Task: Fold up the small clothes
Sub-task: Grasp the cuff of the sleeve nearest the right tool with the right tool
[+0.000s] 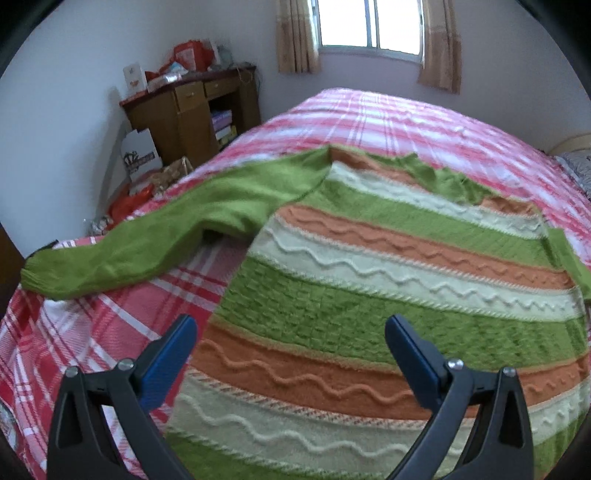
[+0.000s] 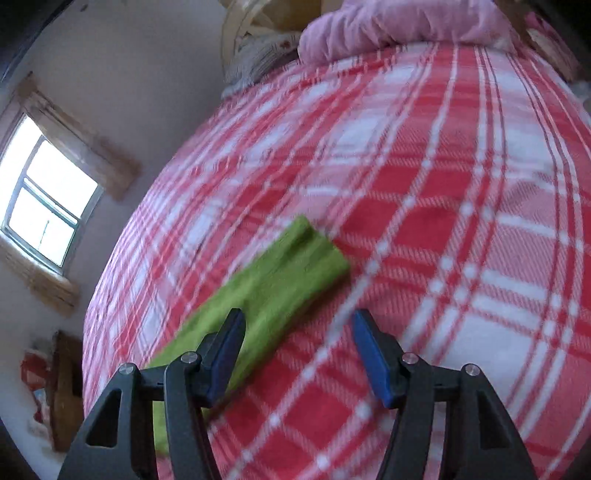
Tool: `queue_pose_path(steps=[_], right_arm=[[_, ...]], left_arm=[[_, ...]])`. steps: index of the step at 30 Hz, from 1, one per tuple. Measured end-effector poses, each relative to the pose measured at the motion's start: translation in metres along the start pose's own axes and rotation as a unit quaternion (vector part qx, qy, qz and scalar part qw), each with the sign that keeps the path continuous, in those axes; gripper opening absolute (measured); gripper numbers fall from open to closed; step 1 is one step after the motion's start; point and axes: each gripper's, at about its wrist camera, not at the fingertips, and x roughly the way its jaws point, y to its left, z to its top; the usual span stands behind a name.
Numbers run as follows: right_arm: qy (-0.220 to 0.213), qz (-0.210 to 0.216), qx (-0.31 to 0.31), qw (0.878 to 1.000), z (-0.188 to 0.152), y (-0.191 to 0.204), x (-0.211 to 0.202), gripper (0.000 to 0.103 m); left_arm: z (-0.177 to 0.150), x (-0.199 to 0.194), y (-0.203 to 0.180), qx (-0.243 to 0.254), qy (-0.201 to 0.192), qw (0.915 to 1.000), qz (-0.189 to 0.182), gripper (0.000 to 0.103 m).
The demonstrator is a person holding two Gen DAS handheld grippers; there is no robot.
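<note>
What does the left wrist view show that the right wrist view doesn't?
Only the left wrist view: the sweater's striped body lying spread out, one green sleeve stretched toward the bed's edge, and the open left tongs over the hem. Only the right wrist view: the other green sleeve, a pink pillow, and the open right tongs. Both: the red plaid bedspread, the window.

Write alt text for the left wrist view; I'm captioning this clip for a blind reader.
A striped sweater in green, orange and cream lies spread on a red-and-white plaid bedspread, one green sleeve stretched out to the left. The left gripper hangs open above its lower part, holding nothing. Behind are a wooden desk and a curtained window.
</note>
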Motion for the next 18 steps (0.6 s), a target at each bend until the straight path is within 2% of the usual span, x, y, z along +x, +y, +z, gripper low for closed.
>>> queue_pose_path(steps=[2, 3, 4, 6, 12, 15, 18], right_arm=[[0.008, -0.005, -0.004, 1.000, 0.002, 0.007, 0.010, 0.057], [0.012, -0.020, -0.012, 1.000, 0.002, 0.011, 0.015, 0.050], [0.012, -0.030, -0.019, 0.999, 0.005, 0.013, 0.020, 0.033], [0.017, -0.039, -0.036, 0.998, 0.004, 0.013, 0.025, 0.014], [0.024, -0.026, -0.075, 0.997, 0.005, 0.016, 0.017, 0.007], [0.011, 0.007, -0.081, 0.997, 0.006, 0.035, -0.003, 0.006], [0.004, 0.056, -0.099, 0.994, -0.002, 0.072, -0.026, 0.006]], left_arm=[[-0.005, 0.008, -0.004, 0.008, 0.009, 0.9999, 0.006, 0.103], [-0.010, 0.012, -0.005, 0.012, 0.010, 0.9998, 0.009, 0.103], [-0.013, 0.011, -0.005, 0.010, -0.001, 0.9999, 0.007, 0.103], [-0.018, 0.007, -0.003, 0.003, -0.020, 0.9998, 0.001, 0.103], [-0.020, 0.009, -0.001, -0.007, -0.024, 0.9996, -0.013, 0.103], [-0.020, 0.010, -0.001, -0.010, -0.028, 0.9994, -0.018, 0.103], [-0.018, 0.012, 0.000, -0.013, -0.029, 0.9993, -0.022, 0.103]])
